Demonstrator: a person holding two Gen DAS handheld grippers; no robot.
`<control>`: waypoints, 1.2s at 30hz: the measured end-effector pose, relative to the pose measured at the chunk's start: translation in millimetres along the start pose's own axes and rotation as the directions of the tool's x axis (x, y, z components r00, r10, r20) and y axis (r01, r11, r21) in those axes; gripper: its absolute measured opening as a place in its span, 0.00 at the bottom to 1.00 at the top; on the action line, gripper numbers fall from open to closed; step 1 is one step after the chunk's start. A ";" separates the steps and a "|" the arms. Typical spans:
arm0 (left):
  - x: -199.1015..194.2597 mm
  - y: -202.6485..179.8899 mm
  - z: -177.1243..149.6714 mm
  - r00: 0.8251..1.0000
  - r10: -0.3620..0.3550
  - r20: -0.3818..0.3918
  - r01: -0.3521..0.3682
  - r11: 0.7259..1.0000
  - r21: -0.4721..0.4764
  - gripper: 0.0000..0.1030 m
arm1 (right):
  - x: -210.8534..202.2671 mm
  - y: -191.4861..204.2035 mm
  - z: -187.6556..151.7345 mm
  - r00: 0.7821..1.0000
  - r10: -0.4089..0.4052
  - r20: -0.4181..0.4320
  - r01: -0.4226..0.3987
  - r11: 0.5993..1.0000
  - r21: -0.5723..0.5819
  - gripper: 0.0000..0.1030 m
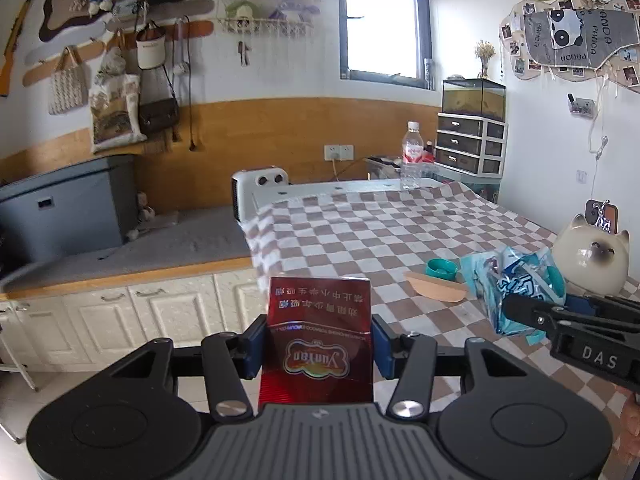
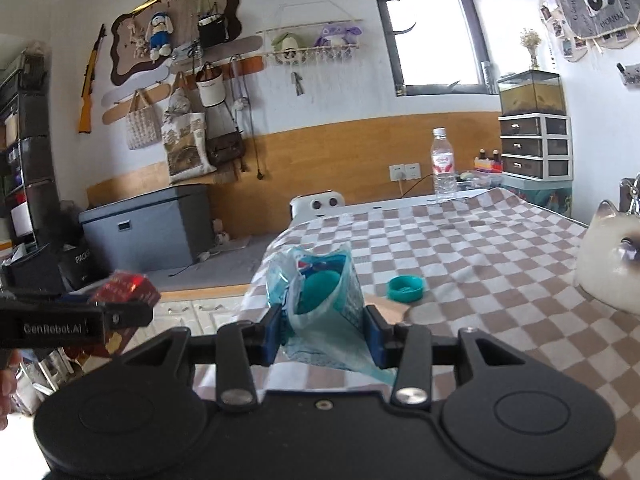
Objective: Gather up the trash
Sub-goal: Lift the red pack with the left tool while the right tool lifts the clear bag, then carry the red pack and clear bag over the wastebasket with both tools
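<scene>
Two bits of trash are in my claws: left claw point(image 1: 318, 350) squeezes a red box point(image 1: 318, 344), right claw point(image 2: 324, 334) squeezes a blue bag point(image 2: 320, 292), both bottom middle. The teal cap point(image 2: 405, 288) still waits mid-frame on the checked surface point(image 2: 480, 280).

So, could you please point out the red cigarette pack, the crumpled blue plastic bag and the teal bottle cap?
red cigarette pack point(image 1: 318, 336), left wrist view, printed front face.
crumpled blue plastic bag point(image 2: 320, 292), right wrist view, open top.
teal bottle cap point(image 2: 405, 288), right wrist view, rim.

Daylight from the overexposed window point(image 1: 382, 28) lights both views evenly with soft shadows, fisheye bending curves walls and darkens corners, and the nearest objects at the frame sides appear slightly blurred.
</scene>
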State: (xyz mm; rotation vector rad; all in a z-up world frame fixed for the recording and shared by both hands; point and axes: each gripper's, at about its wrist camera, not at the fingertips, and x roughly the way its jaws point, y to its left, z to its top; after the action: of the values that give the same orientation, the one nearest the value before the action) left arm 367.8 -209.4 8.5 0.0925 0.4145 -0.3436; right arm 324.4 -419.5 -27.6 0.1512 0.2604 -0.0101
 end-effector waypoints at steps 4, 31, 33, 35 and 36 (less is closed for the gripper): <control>-25.7 18.7 -5.7 1.000 0.007 0.008 -0.007 1.000 -0.025 0.51 | -13.7 29.1 2.1 1.000 0.011 0.000 -0.011 1.000 -0.024 0.42; -75.3 190.5 -141.9 0.988 0.103 -0.112 -0.131 0.952 -0.276 0.51 | -3.5 217.2 -94.4 0.980 0.062 -0.190 -0.083 0.991 -0.105 0.42; -65.2 197.8 -156.0 0.985 0.100 -0.138 -0.137 0.947 -0.291 0.51 | 7.3 224.4 -109.5 0.975 0.043 -0.218 -0.069 0.991 -0.112 0.42; -52.5 204.5 -171.3 0.981 0.097 -0.170 -0.146 0.941 -0.306 0.51 | 19.5 226.8 -125.9 0.967 0.035 -0.251 -0.064 0.993 -0.104 0.42; -45.5 207.1 -179.0 0.978 0.093 -0.185 -0.148 0.938 -0.313 0.51 | 24.7 227.7 -132.9 0.964 0.032 -0.265 -0.061 0.993 -0.102 0.42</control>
State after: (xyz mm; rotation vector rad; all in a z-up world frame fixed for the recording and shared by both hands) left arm 332.4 27.1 -132.2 -0.1770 0.6254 -0.1421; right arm 321.0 -174.2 -127.3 0.0486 0.5224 0.0717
